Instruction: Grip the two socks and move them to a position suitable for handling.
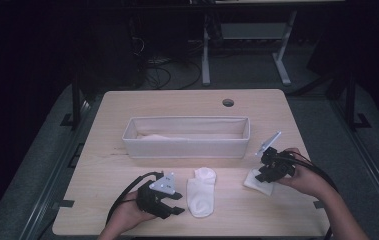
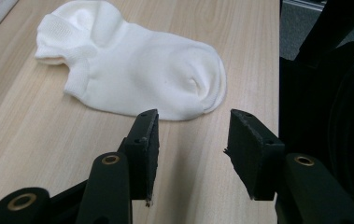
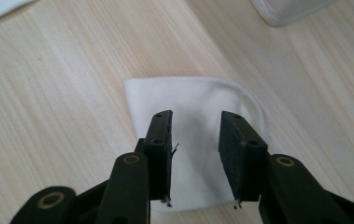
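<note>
1. My right gripper [image 1: 265, 173] sits at the right of the high view, right over a folded white cloth [image 1: 258, 182], prob. a folded sock. In the right gripper view that cloth [image 3: 198, 135] lies dead centre, straight ahead under the jaws, reaching past the tips toward the frame's top.
2. Right jaws: apart, nothing pinched; cloth lies flat on the table w/ the pads above it, not pressing.
3. My left gripper [image 1: 173, 202] is at bottom centre-left of the high view, jaws apart & empty too, bare wood btwn them.
4. White ankle sock [image 1: 201, 191] lies just right of the left gripper in the high view, long axis running top to bottom, cuff toward the bin. In the left gripper view the sock [image 2: 132, 65] fills the upper left, toe end nearest my tips.
5. Nearer hand: right for the folded piece, left for the flat sock.
6. Textures: soft knit cotton, ribbed mesh at cuff; limp, will bunch when pinched.
7. White fabric bin [image 1: 187, 148], long & low, sits above both socks at frame centre on the pale wood-grain table [image 1: 127, 100].
</note>
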